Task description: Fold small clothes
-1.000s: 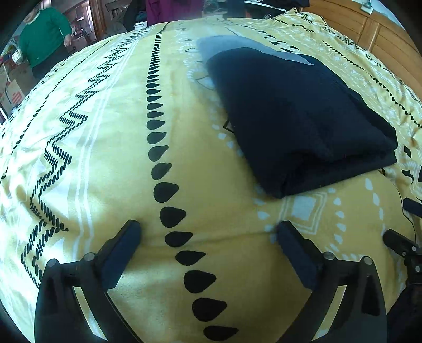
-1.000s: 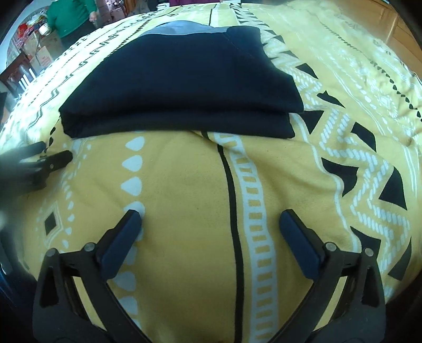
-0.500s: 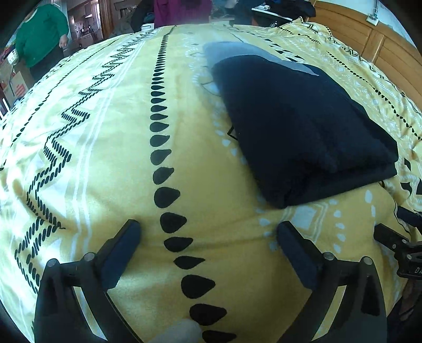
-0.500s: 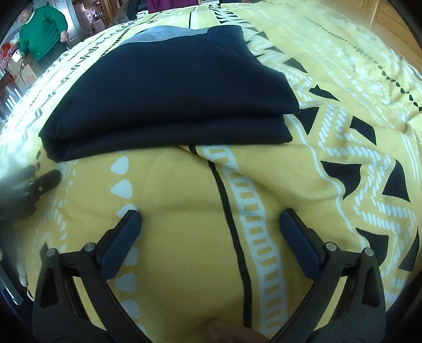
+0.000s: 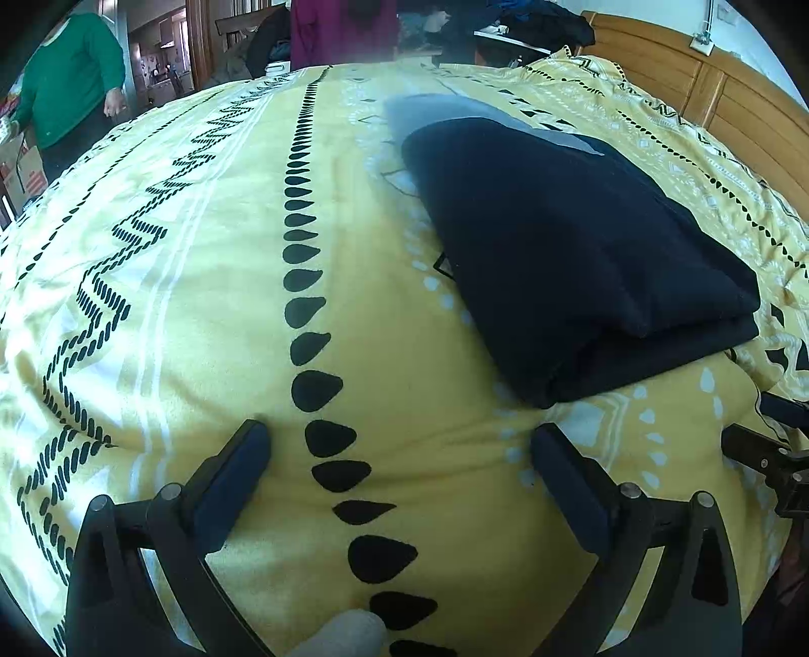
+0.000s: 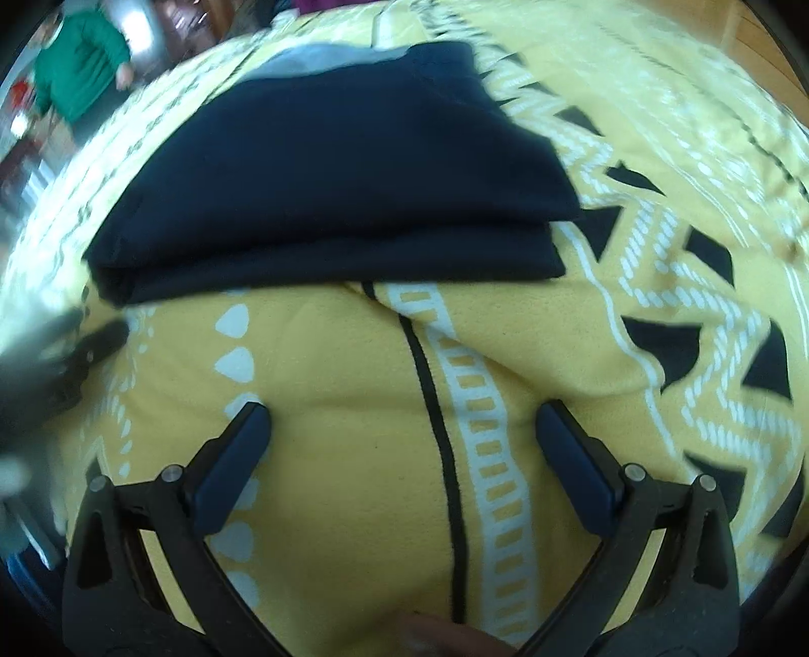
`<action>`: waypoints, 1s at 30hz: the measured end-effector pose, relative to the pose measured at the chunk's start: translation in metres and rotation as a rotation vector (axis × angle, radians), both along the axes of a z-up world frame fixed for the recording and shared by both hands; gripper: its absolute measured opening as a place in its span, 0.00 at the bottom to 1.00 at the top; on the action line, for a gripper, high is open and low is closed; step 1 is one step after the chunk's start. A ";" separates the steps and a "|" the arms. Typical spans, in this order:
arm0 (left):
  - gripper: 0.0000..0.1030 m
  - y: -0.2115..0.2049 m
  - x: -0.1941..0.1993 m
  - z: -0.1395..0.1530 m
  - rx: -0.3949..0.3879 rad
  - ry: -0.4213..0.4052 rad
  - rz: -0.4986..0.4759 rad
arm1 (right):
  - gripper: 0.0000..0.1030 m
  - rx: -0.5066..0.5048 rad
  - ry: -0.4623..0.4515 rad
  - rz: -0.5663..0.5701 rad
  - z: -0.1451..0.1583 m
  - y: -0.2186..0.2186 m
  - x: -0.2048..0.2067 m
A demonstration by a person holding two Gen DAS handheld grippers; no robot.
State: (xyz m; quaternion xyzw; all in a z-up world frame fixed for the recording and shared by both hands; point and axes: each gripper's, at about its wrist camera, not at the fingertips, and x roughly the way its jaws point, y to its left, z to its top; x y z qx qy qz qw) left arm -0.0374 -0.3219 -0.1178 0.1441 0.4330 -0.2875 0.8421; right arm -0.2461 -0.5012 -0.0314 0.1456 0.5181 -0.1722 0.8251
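A dark navy garment (image 5: 571, 242) lies folded in a thick rectangle on the yellow patterned bedspread (image 5: 202, 283), with a grey layer (image 5: 455, 108) showing at its far end. My left gripper (image 5: 399, 439) is open over bare bedspread, to the left of and nearer than the garment's corner. In the right wrist view the same folded garment (image 6: 333, 167) lies ahead, its folded edge facing me. My right gripper (image 6: 404, 419) is open above the bedspread (image 6: 354, 429), short of that edge, nothing between its fingers. The left gripper's tip (image 6: 101, 338) shows blurred at the left edge.
A wooden headboard (image 5: 708, 96) runs along the far right of the bed. A person in a green top (image 5: 71, 76) stands beyond the bed's far left corner, another person in purple (image 5: 344, 25) at the far side. Clutter and furniture lie behind them.
Both grippers have drawn back slightly from the folded garment and stayed open. The right wrist view is now motion-blurred. The garment has not moved.
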 end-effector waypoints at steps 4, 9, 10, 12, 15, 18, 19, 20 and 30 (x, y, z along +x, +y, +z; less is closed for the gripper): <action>1.00 0.002 0.001 0.000 -0.015 0.007 -0.001 | 1.00 0.013 -0.018 0.067 0.001 -0.005 -0.004; 1.00 0.003 0.002 0.000 -0.018 0.009 0.000 | 1.00 -0.012 -0.040 0.057 -0.001 -0.004 -0.007; 1.00 0.003 0.002 0.000 -0.019 0.010 0.000 | 1.00 -0.008 -0.042 0.053 -0.001 -0.005 -0.007; 1.00 0.003 0.002 0.000 -0.020 0.010 0.000 | 1.00 -0.004 -0.045 0.053 -0.001 -0.005 -0.008; 1.00 0.004 0.002 0.000 -0.024 0.011 -0.001 | 1.00 0.009 -0.052 0.046 -0.001 -0.005 -0.010; 1.00 0.003 0.002 0.000 -0.019 0.009 -0.001 | 1.00 0.008 -0.051 0.043 -0.002 -0.004 -0.010; 1.00 0.003 0.002 0.000 -0.017 0.008 -0.001 | 1.00 0.009 -0.052 0.042 -0.002 -0.004 -0.010; 1.00 0.003 0.002 0.000 -0.017 0.008 -0.001 | 1.00 0.012 -0.054 0.041 -0.001 -0.005 -0.011; 1.00 0.002 0.002 0.000 -0.013 0.007 -0.001 | 1.00 0.021 -0.059 0.037 -0.001 -0.011 -0.008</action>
